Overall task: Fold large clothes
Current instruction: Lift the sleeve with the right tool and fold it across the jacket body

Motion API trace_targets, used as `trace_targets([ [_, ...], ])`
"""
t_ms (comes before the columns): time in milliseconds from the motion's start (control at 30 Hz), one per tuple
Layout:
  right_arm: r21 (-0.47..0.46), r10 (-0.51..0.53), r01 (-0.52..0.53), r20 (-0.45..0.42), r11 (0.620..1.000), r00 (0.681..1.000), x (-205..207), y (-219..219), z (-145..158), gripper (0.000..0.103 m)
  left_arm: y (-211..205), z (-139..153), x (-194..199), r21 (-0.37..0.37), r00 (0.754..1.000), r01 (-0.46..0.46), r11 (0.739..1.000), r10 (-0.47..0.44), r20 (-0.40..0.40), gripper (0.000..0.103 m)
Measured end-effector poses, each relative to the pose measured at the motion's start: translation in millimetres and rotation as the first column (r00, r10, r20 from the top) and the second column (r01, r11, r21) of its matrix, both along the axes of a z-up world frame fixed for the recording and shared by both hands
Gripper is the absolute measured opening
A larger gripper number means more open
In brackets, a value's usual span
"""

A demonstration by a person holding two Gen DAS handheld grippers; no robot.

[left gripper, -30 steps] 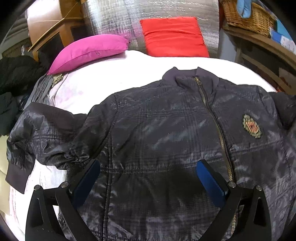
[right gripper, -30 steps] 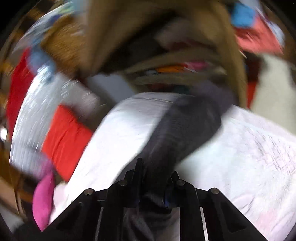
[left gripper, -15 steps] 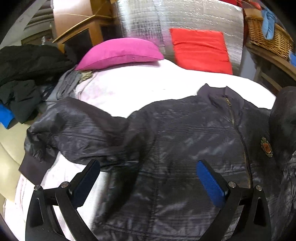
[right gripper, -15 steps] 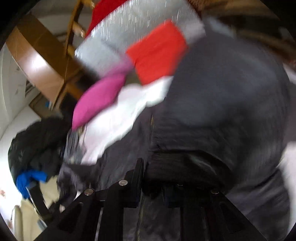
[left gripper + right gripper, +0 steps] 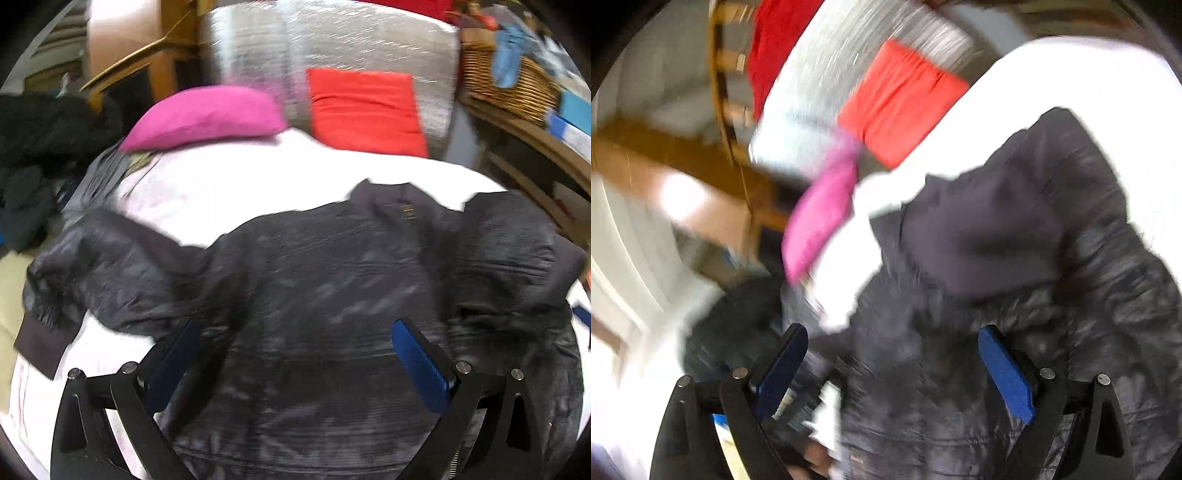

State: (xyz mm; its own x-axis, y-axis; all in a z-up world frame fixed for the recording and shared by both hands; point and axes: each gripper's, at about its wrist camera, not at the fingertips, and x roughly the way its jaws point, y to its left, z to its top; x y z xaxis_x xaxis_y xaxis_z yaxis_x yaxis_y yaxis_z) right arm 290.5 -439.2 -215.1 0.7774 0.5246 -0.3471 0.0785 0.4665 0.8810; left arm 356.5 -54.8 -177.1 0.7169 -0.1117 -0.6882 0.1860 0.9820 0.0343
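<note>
— What has changed since half a second ago?

— The biggest change is on the dark jacket (image 5: 314, 295). It lies front-up on the white bedcover (image 5: 229, 188), and its right sleeve (image 5: 517, 254) is now folded in over the chest, where before it was only coming into sight at the edge of my left view. The left sleeve (image 5: 96, 273) is spread out to the side as before, cuff toward the bed's edge. My right gripper (image 5: 892, 363), which was clamped on that sleeve's dark cloth, has let go: its blue pads (image 5: 1004, 373) stand wide apart above the jacket with nothing between them. My left gripper (image 5: 295, 354) is as it was, pads spread wide, hovering over the lower front of the jacket and touching nothing that I can see.

— And the containers?

— One, a wicker basket (image 5: 517, 81) on the wooden shelf at the right. A blue cloth (image 5: 508, 51) hangs over its rim; what else lies inside is too blurred to tell.

— Anything smaller?

— A pink pillow (image 5: 207, 114) and a red cushion (image 5: 365, 110) at the head of the bed, the cushion against a silver quilted panel (image 5: 332, 40). Dark clothes (image 5: 40, 147) are heaped at the left.
</note>
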Motion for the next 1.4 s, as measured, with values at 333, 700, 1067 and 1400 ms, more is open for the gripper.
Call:
trace_targets([
  [333,0.337,-0.174,0.212,-0.14,0.917,0.975,11.9,-91.4,-57.6,0.095,-109.2,5.3,-7.3,0.002,0.98,0.199,0.98,-0.199,-0.018,0.103],
  [700,0.325,-0.117,0.199,-0.255,0.925,0.96,21.9,-107.9,-79.1,0.082,-145.2,-12.3,45.2,-0.095,0.975,0.151,0.984,-0.164,-0.15,0.064],
  [1067,0.327,-0.103,0.197,-0.282,0.924,0.954,19.3,-112.1,-82.6,0.081,-166.2,-11.2,44.3,-0.088,0.972,0.19,0.978,-0.2,-0.125,0.091],
  [1400,0.365,-0.106,0.22,-0.308,0.905,0.946,20.1,-114.1,-91.5,0.081,-176.4,-36.6,77.1,-0.119,0.952,0.177,0.977,-0.201,-0.23,0.069],
])
